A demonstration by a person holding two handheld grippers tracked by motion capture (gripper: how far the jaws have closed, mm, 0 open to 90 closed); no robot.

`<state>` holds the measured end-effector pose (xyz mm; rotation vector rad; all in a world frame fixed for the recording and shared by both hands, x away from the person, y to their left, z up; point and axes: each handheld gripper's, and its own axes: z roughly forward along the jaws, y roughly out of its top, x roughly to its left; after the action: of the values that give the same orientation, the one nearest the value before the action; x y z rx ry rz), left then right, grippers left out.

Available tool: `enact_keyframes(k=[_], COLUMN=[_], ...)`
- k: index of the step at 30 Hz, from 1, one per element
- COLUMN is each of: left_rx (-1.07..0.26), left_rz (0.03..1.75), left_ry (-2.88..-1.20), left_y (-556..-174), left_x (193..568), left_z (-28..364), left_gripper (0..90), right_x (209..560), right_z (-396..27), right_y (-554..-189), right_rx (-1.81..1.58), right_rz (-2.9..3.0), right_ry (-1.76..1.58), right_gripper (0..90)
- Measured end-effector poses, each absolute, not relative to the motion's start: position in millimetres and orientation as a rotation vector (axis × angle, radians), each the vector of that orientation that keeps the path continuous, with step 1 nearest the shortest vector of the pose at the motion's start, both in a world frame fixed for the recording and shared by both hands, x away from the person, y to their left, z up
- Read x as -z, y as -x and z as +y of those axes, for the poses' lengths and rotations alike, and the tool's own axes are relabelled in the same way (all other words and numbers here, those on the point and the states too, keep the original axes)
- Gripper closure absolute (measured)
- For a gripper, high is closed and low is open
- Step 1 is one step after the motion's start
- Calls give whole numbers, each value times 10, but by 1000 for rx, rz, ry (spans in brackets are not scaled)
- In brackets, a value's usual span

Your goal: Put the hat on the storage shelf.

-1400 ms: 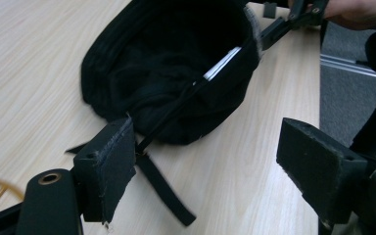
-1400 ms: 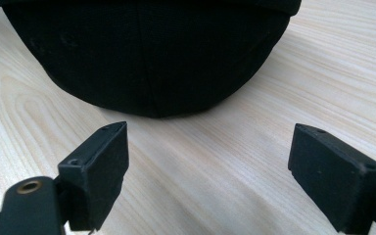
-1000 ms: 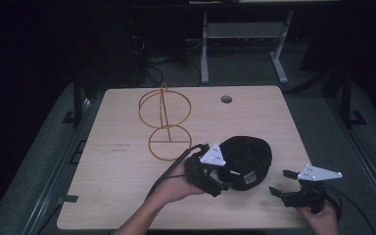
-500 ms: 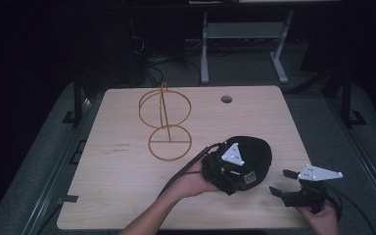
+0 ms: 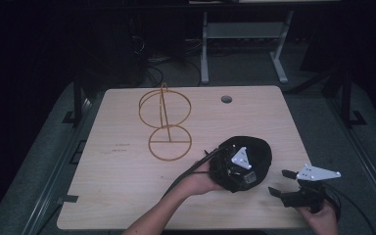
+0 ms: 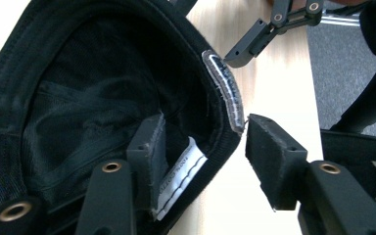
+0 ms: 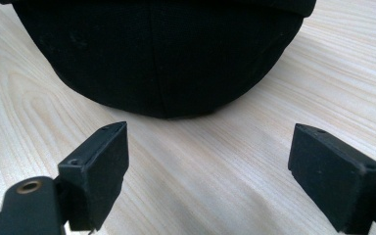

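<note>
Fingers of the left gripper (image 6: 200, 156) straddle the rim of the black cap (image 5: 247, 161): one pad sits inside the cap against the lining, next to a white label (image 6: 178, 181), and the other stands outside the rim with a thin gap of table showing between it and the fabric. The jaws have just been closing, with the cap's edge between them, and they are about half drawn in, not yet pressing the cloth from both sides. The cap lies upside down, hollow side up, on the near right part of the wooden table (image 5: 122, 176), and the person's left hand (image 5: 200, 181) holds the gripper over its near edge.

Just to the right of the cap, the right gripper (image 5: 281, 183) rests low near the table's front edge, its jaws spread wide and nothing between them; in the right gripper view they point at the rounded crown of the cap, near it but not touching.

Farther back and to the left stands a thin gold wire stand (image 5: 165, 122) made of rings on an upright rod, well apart from the cap. A round hole (image 5: 226, 99) shows in the tabletop near the far edge.
</note>
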<state>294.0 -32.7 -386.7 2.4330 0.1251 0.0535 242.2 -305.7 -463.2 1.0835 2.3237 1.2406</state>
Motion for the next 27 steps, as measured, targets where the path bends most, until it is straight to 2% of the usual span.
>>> enact_keyframes(k=[11, 16, 27], left_rx=[-53, -64, -56], left_rz=[80, 114, 225], left_ry=[-2447, -2405, -2286], left_y=[-2967, -3018, -3210], left_x=[3772, 3652, 3322], left_z=[-374, -362, -193], left_gripper=[774, 804, 809], right_x=[4639, 4632, 4562], right_z=[-3039, -3037, -2955], right_y=[-2429, -2413, -2376], right_rx=[-1234, -1242, -1302], right_rz=[2331, 2326, 2297], right_ry=[-1075, -1070, -1051], right_gripper=[149, 148, 148])
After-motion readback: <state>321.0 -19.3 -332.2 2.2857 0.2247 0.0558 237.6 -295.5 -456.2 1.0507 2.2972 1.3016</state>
